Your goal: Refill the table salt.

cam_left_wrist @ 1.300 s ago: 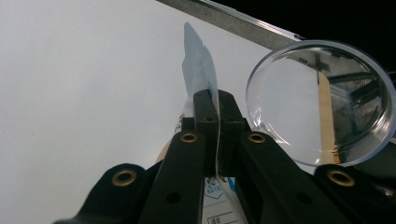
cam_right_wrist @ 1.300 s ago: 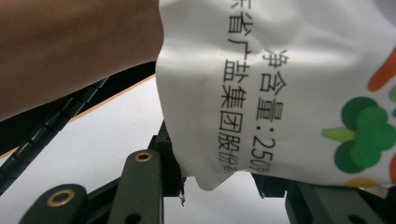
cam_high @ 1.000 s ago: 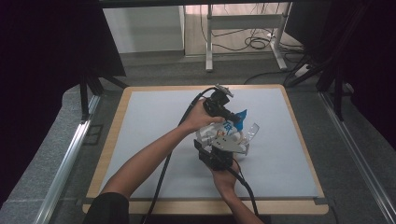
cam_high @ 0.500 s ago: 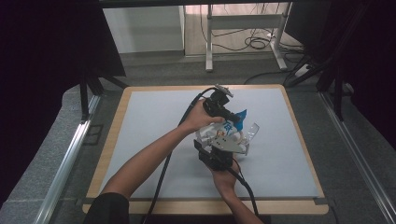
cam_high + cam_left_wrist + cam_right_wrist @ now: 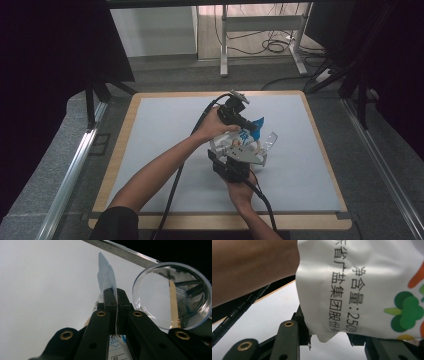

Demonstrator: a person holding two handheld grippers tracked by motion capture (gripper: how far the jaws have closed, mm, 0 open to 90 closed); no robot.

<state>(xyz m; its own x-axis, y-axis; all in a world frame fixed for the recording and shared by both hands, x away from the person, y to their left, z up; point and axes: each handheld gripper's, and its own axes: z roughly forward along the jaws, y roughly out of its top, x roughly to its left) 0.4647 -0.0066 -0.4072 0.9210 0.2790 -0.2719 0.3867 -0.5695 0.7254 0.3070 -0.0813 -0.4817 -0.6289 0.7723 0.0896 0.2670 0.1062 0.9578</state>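
From above, a pale grey mat (image 5: 165, 150) covers the wood-edged table (image 5: 125, 145), grey floor, cables and a metal stand behind it. Both grippers meet at centre over a clear bowl (image 5: 267, 142), the left gripper (image 5: 248, 126) and right gripper (image 5: 240, 150) sharing a white and blue packet (image 5: 252, 127). Left gripper view: jaws pinched tight on the packet's thin edge (image 5: 106, 277), the bowl (image 5: 172, 295) just beside. Right gripper view: the printed packet (image 5: 362, 285) sits between the jaws, apparently gripped at its lower edge.
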